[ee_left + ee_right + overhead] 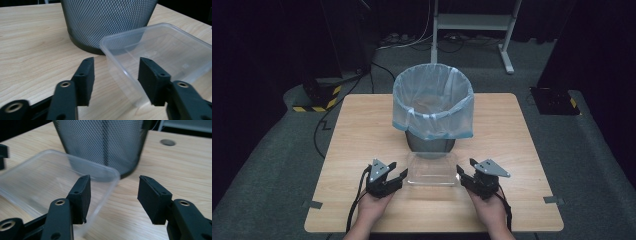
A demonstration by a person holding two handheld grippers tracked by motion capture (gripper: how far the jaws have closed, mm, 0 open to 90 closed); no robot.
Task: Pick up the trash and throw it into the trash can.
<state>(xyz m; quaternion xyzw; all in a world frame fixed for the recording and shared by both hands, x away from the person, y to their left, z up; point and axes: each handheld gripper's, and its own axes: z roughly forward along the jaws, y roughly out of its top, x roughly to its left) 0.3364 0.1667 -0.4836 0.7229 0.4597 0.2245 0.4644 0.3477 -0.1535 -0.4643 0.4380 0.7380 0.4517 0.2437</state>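
A clear plastic container (432, 169) lies on the wooden table (362, 125), just in front of a grey mesh bin (431, 142) lined with a pale blue bag (433, 102). My left gripper (398, 170) is at the container's left end and stands open. In the left gripper view, the left gripper (116, 68) straddles the wall of the container (162, 47), with the bin (107, 20) behind. My right gripper (465, 167) is open at the right end. In the right gripper view, the right gripper (115, 186) has the rim of the container (45, 177) between its jaws, below the bin (100, 142).
A round cable hole (167, 142) sits in the tabletop right of the bin. Tape strips (312, 204) mark the table's front corners. Beyond the table stand a white metal frame (472, 22) and a yellow-black striped base (317, 97), with cables on the floor.
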